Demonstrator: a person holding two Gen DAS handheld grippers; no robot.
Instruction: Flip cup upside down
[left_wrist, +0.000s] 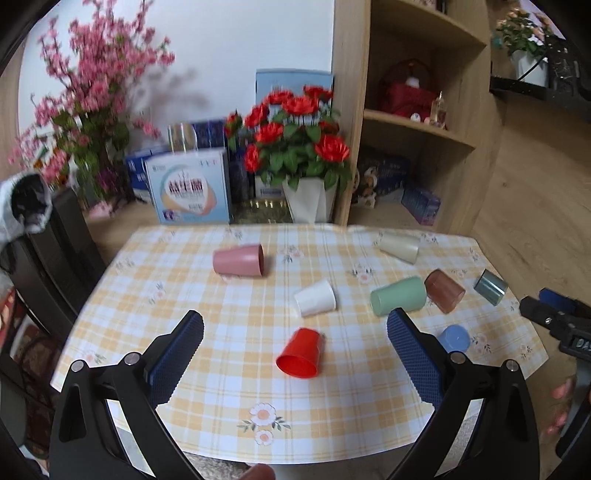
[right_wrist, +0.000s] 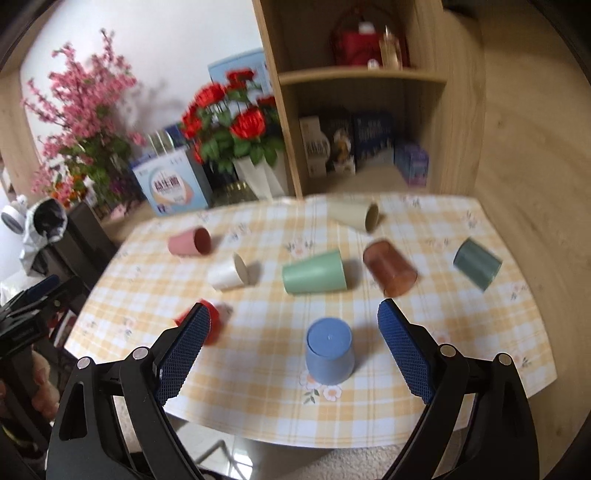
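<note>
We held the left tool (left_wrist: 295, 347) spread around the red plastic cup (left_wrist: 301, 352), lying sideways, mouth toward us.

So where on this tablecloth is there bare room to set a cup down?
Bare patches: the near edge in front of the red cup and blue cup, and the left side below the pink cup. Crowded: the right, around the green cup, brown cup and grey cup.

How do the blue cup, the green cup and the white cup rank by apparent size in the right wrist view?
1. green cup
2. blue cup, nearly the same; it is nearest the camera, so this order is unsure
3. white cup, clearly smallest
</note>
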